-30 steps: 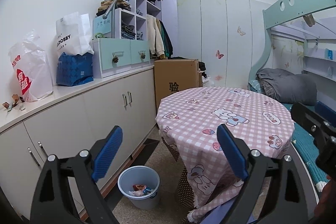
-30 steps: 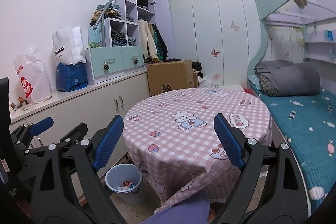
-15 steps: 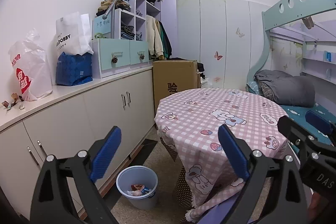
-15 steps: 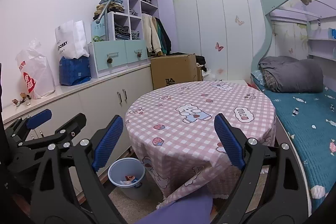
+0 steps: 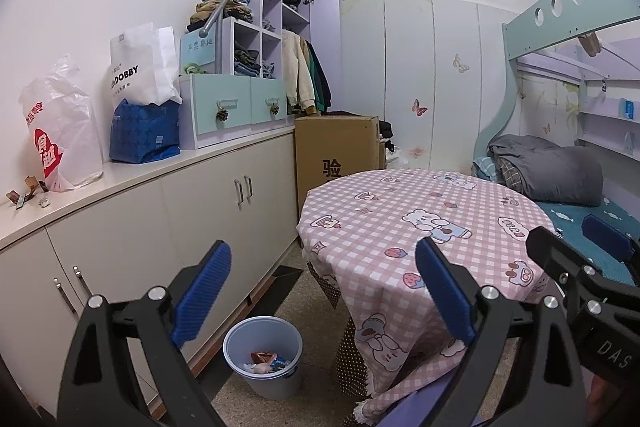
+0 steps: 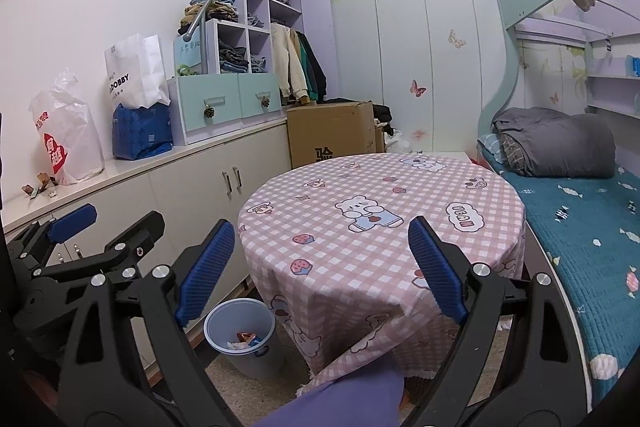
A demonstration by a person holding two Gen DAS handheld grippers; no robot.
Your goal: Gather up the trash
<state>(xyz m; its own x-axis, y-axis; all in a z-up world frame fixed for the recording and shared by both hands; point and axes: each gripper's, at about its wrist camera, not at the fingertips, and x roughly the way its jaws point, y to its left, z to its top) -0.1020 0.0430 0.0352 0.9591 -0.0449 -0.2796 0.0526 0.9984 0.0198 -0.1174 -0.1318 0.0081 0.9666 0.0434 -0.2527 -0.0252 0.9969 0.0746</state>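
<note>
A grey-blue trash bin (image 5: 262, 361) stands on the floor between the cabinets and the round table, with wrappers inside; it also shows in the right wrist view (image 6: 240, 337). Small scraps of trash (image 5: 26, 193) lie on the cabinet top at far left, also in the right wrist view (image 6: 40, 185). My left gripper (image 5: 322, 295) is open and empty, held in the air above the bin. My right gripper (image 6: 320, 267) is open and empty, in front of the table edge. Each gripper shows at the edge of the other's view.
A round table with pink checked cloth (image 5: 420, 219) fills the middle. White cabinets (image 5: 208, 211) run along the left, carrying plastic bags (image 5: 60, 131) and teal drawers. A cardboard box (image 5: 336, 151) stands behind. A bunk bed with grey bedding (image 6: 556, 143) is right.
Both grippers have drifted back and slightly left of the table; the view has shifted a little. Both stay open and empty.
</note>
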